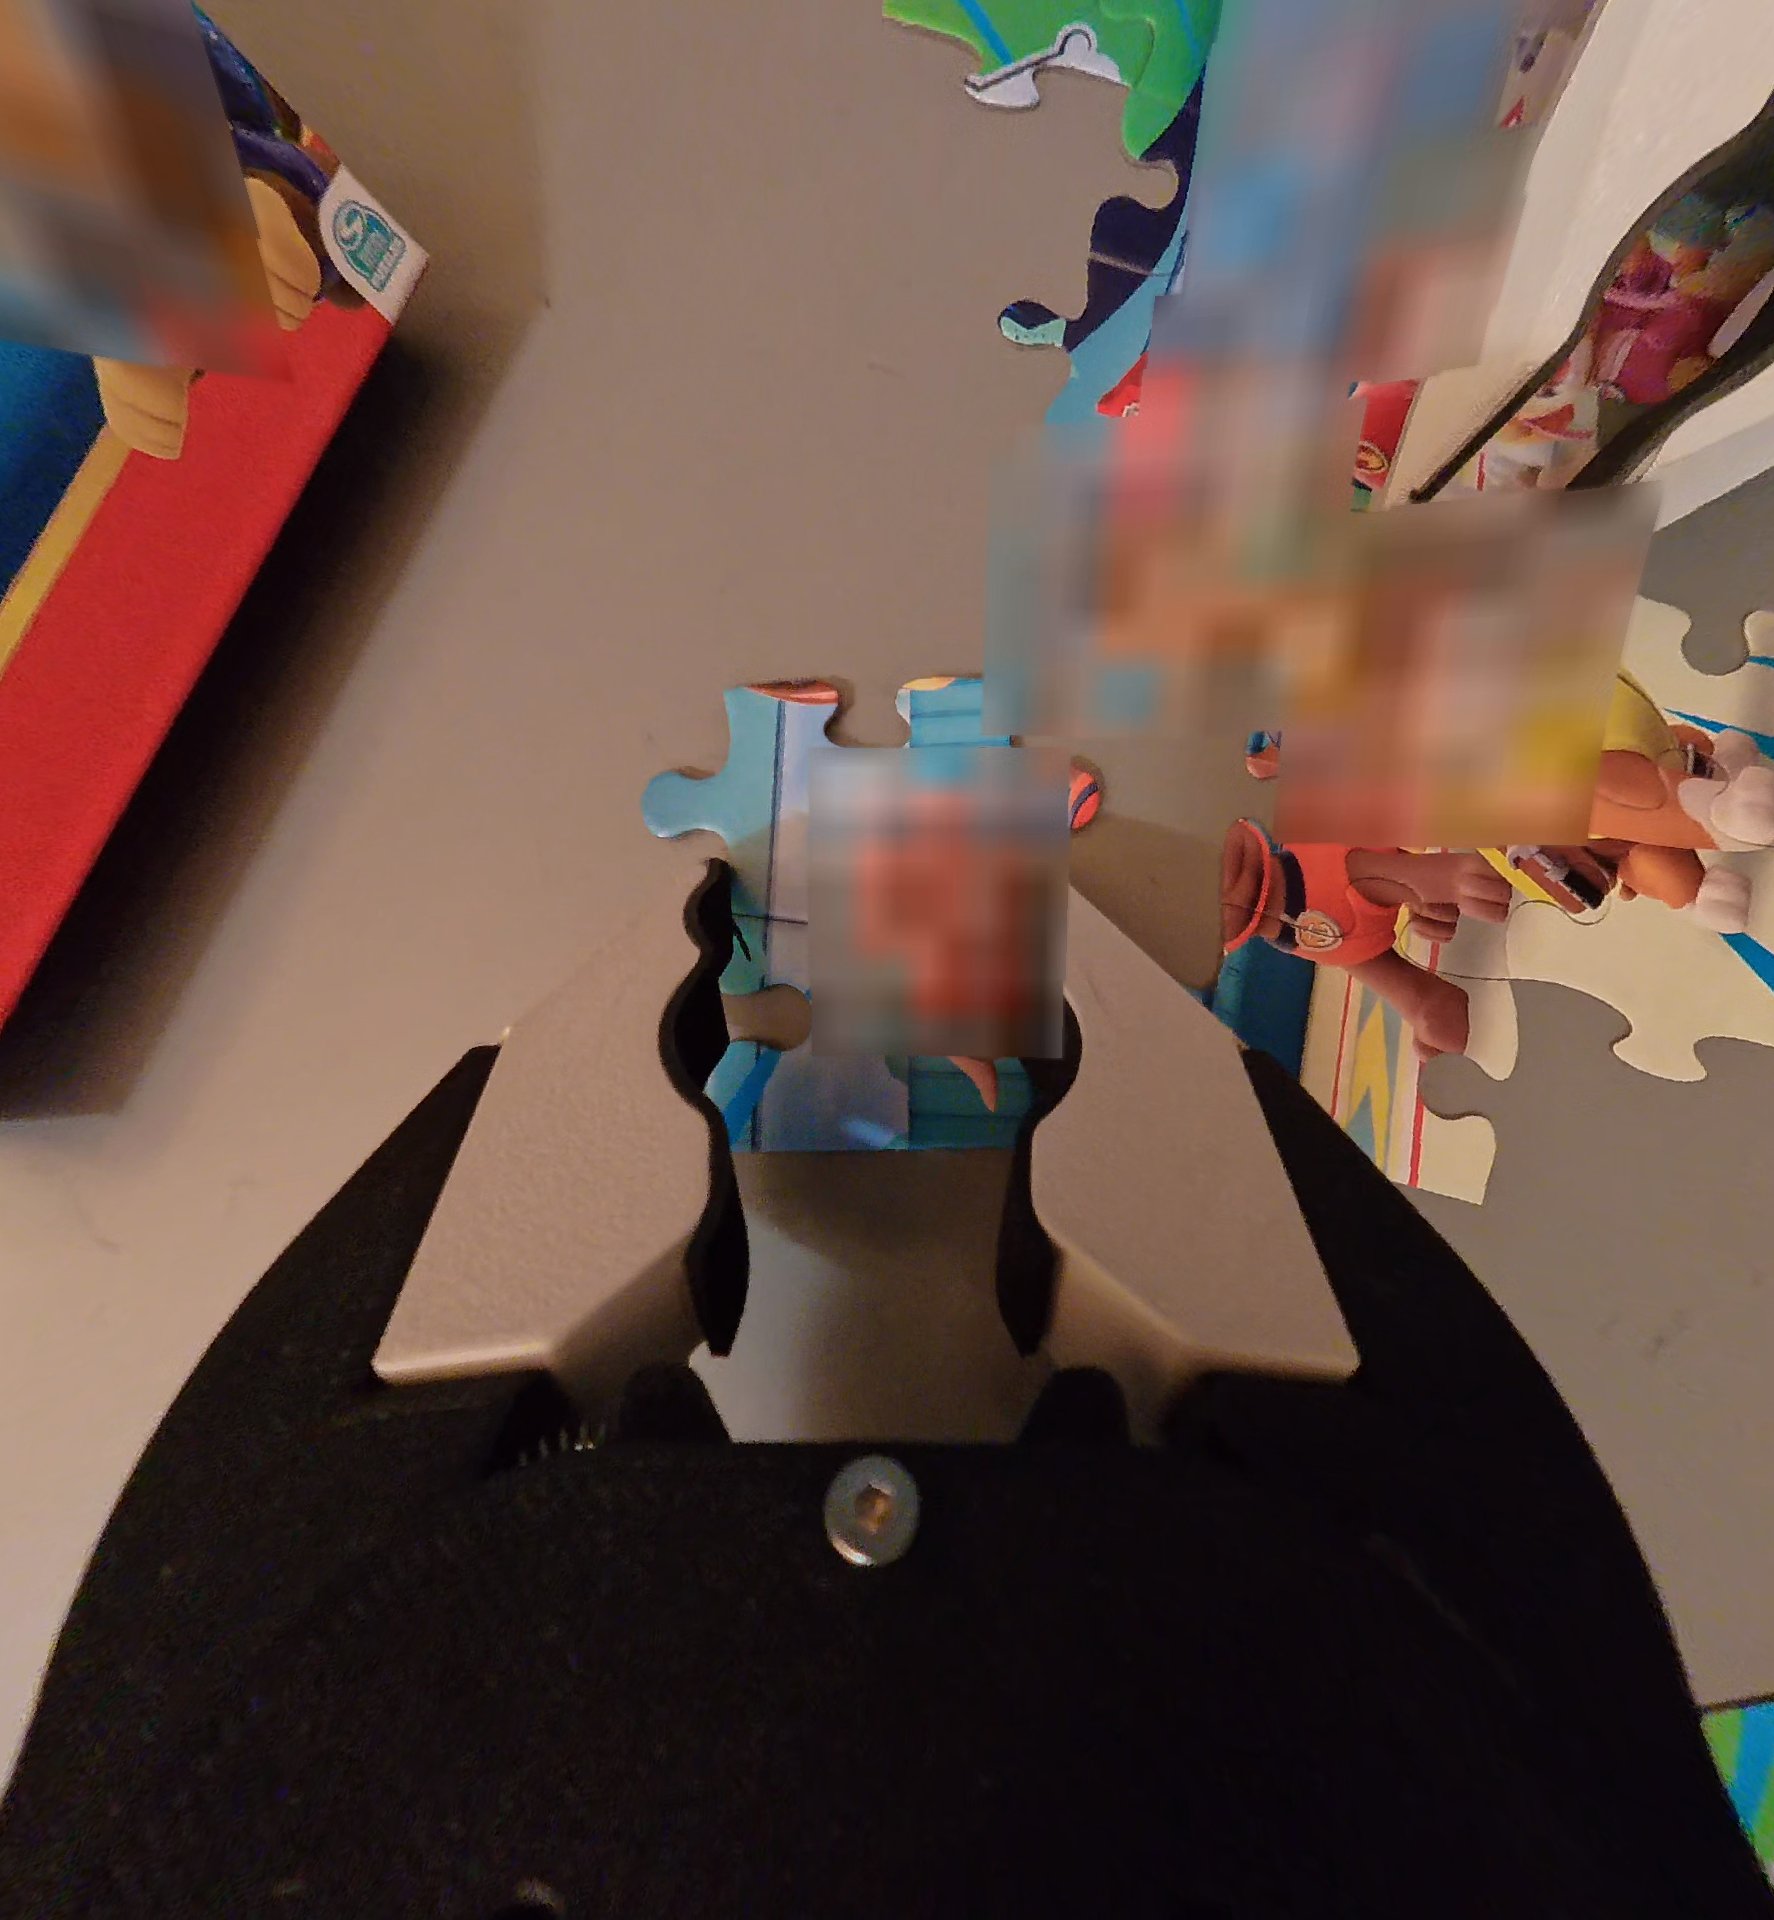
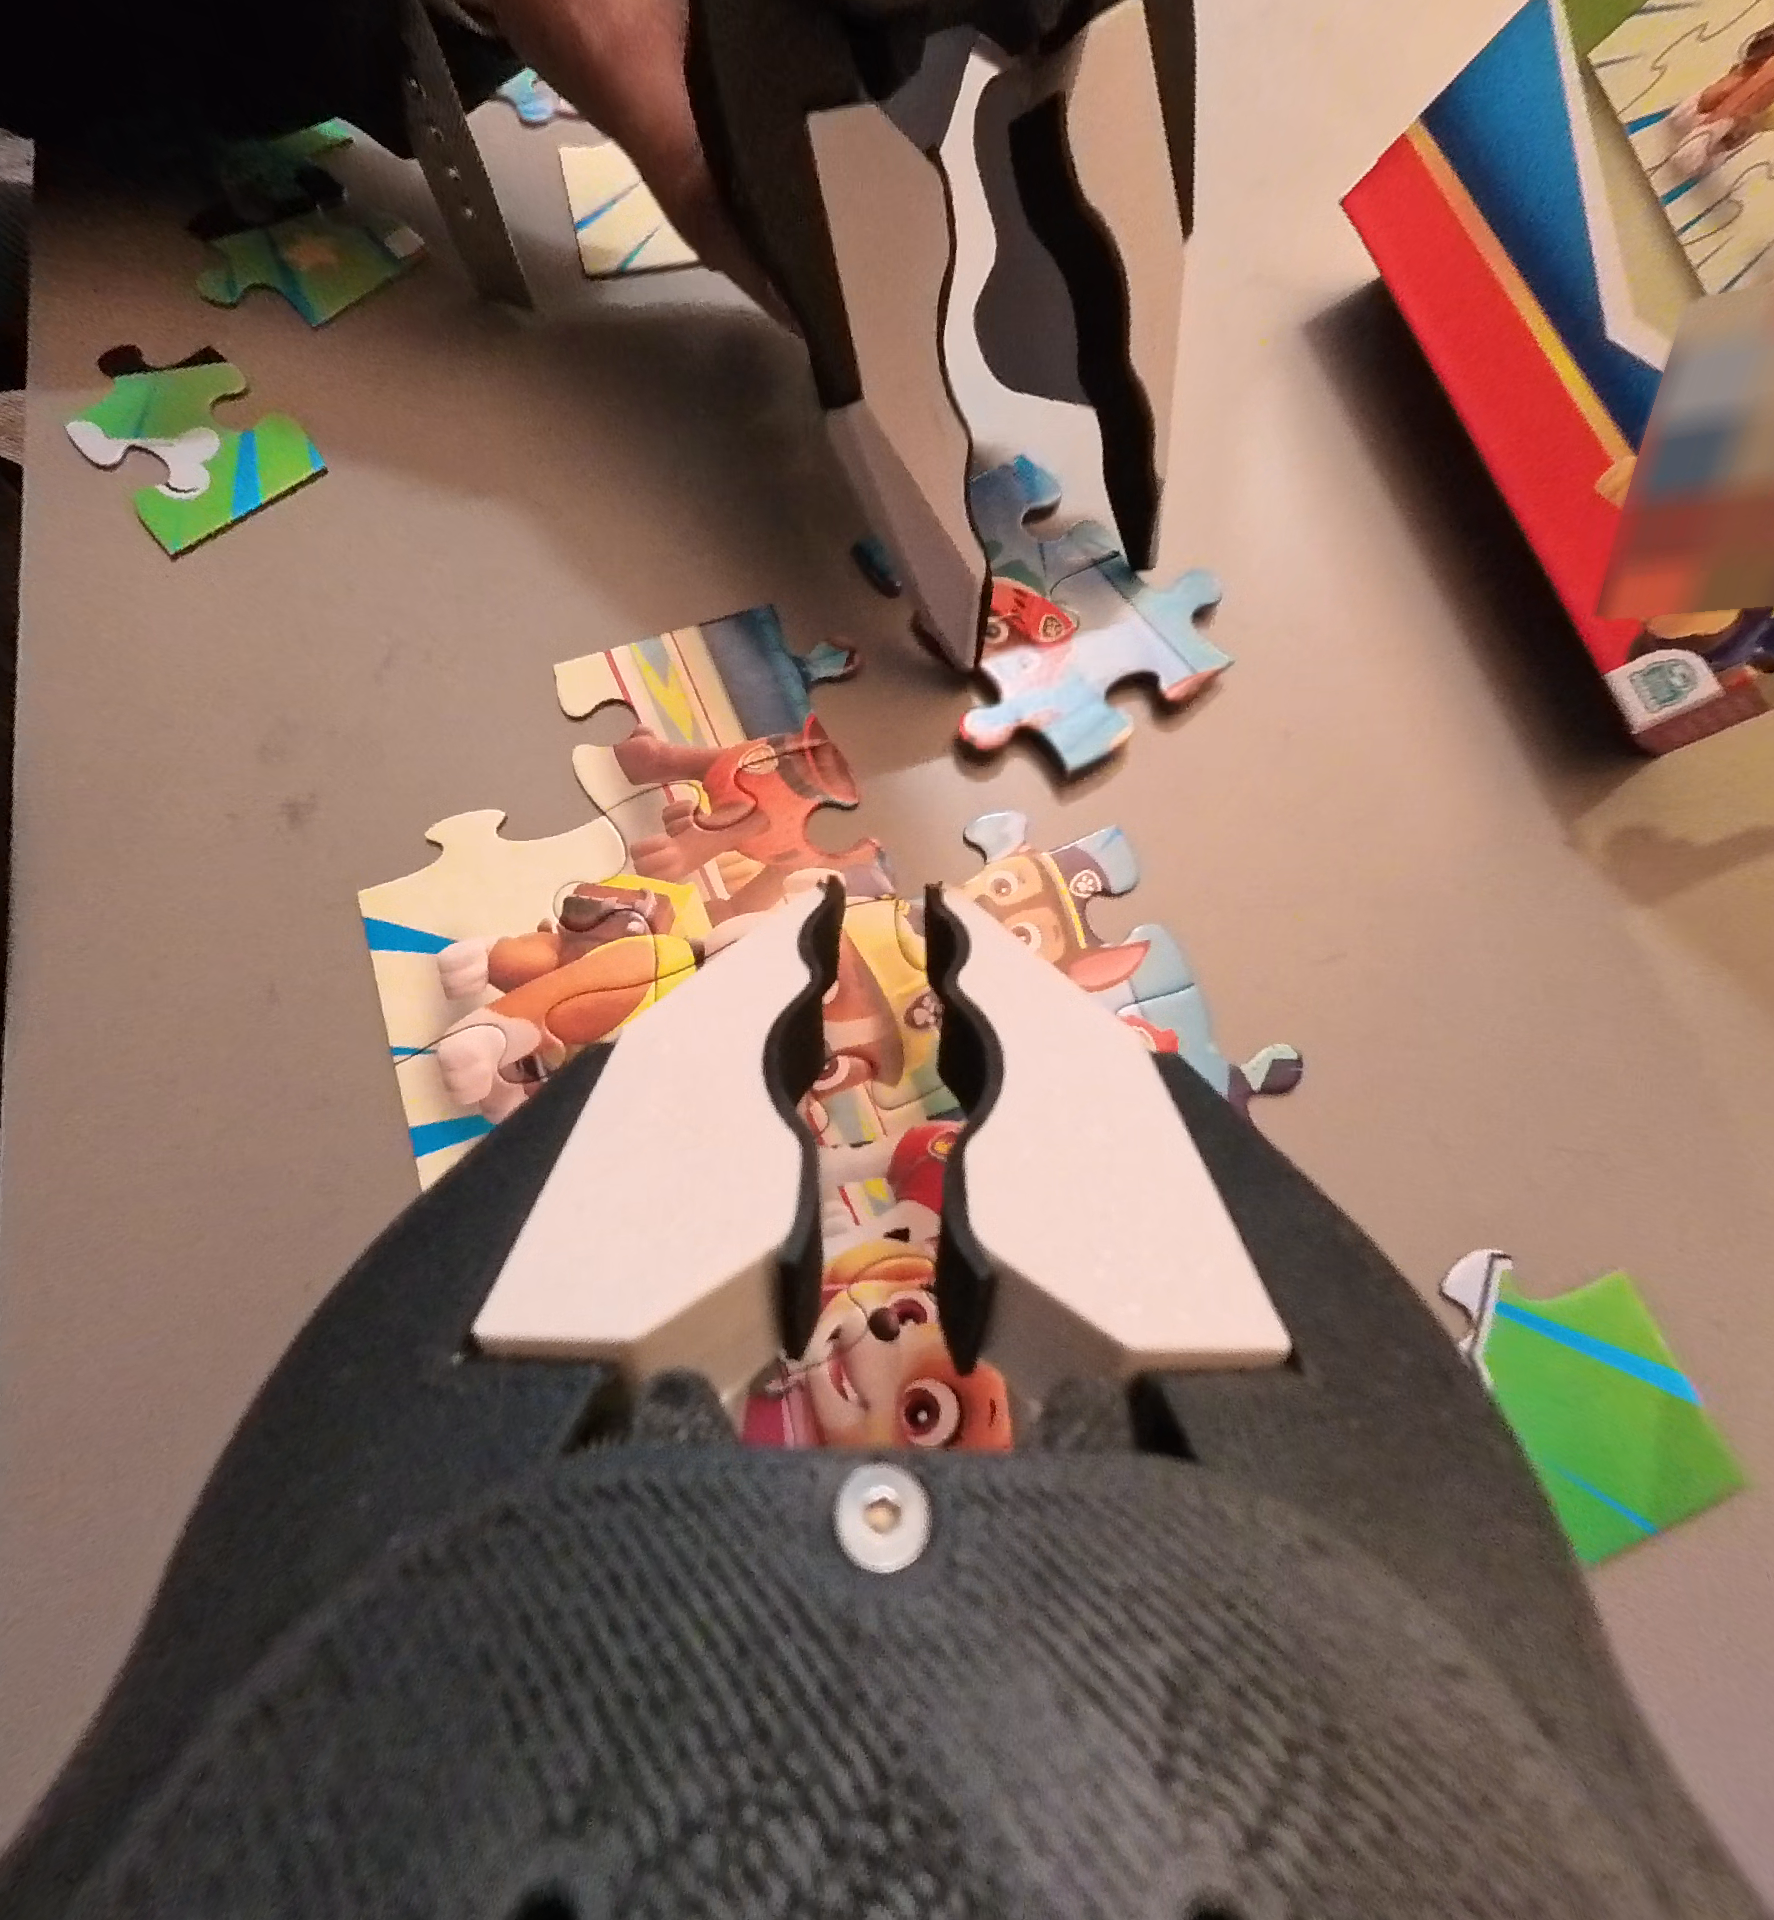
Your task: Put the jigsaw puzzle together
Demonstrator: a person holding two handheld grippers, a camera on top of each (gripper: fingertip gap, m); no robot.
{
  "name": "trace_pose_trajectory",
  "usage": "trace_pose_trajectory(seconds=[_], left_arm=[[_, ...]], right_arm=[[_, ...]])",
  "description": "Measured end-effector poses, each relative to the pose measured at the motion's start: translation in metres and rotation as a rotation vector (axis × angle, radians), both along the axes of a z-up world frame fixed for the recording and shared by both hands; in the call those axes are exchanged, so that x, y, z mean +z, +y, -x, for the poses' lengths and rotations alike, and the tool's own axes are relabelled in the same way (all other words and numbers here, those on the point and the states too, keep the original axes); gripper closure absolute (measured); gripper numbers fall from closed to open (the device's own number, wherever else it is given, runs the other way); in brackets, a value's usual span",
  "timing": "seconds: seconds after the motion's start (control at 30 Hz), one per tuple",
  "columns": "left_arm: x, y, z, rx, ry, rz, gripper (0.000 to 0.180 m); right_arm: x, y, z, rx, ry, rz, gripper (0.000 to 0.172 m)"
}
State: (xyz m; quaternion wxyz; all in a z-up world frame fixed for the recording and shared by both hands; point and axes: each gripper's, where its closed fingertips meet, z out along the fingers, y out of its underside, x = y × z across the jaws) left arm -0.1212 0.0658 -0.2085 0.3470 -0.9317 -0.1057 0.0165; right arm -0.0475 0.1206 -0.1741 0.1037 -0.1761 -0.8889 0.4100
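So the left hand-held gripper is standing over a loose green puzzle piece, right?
Not green: the left hand-held gripper stands over a loose blue puzzle piece, its fingers straddling it, as both wrist views show. The green pieces lie elsewhere on the table.

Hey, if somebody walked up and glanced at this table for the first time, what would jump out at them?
Probably the half-built cartoon jigsaw spread mid-table, bright against the grey top. Next, the left gripper, tips down on either side of a small joined blue cluster of pieces just beyond it. The red and blue puzzle box stands at the table's far right.
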Motion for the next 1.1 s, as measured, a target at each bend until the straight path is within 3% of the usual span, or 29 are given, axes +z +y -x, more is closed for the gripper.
trace_pose_trajectory(seconds=[0.47, 1.1], left_arm=[[0.006, 0.012, -0.035, -0.121, 0.03, 0.039, 0.127], [0.011, 0.006, -0.025, -0.149, 0.046, 0.133, 0.127]], right_arm=[[0.006, 0.011, 0.0, -0.038, 0.012, 0.01, 0.158], [0.003, 0.014, -0.004, -0.052, 0.012, 0.021, 0.158]])
